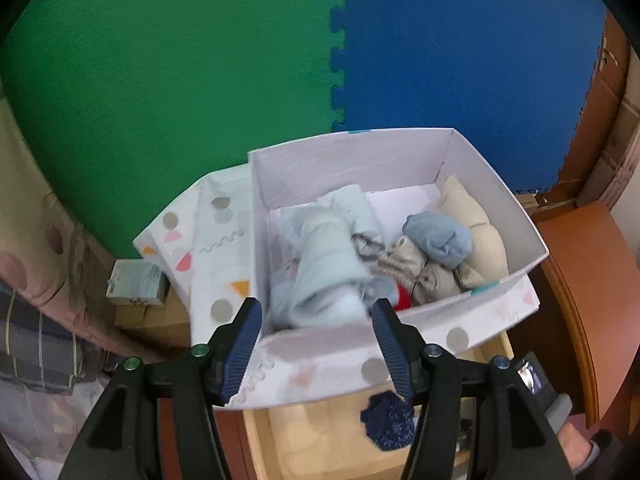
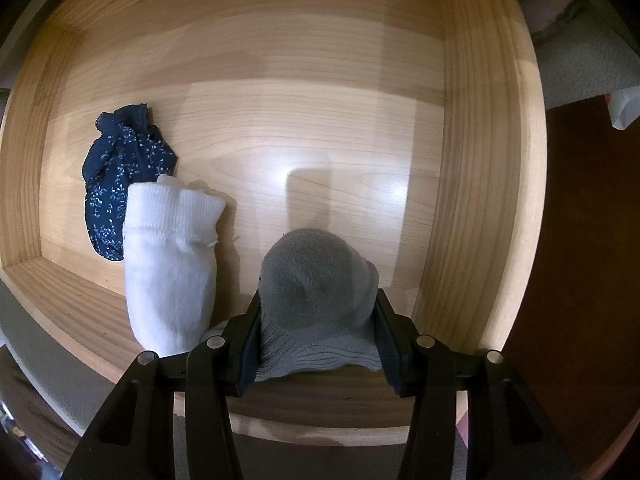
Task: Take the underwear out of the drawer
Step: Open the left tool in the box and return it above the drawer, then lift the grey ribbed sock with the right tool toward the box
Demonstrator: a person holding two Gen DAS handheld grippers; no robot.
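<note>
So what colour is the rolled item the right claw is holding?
Grey: the rolled sock clamped in the right claw, clearest in the right wrist view.

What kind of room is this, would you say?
Probably a bedroom or dressing corner at home: a wooden drawer holding rolled socks, a patterned box of folded clothes, and foam play mats behind it.
</note>
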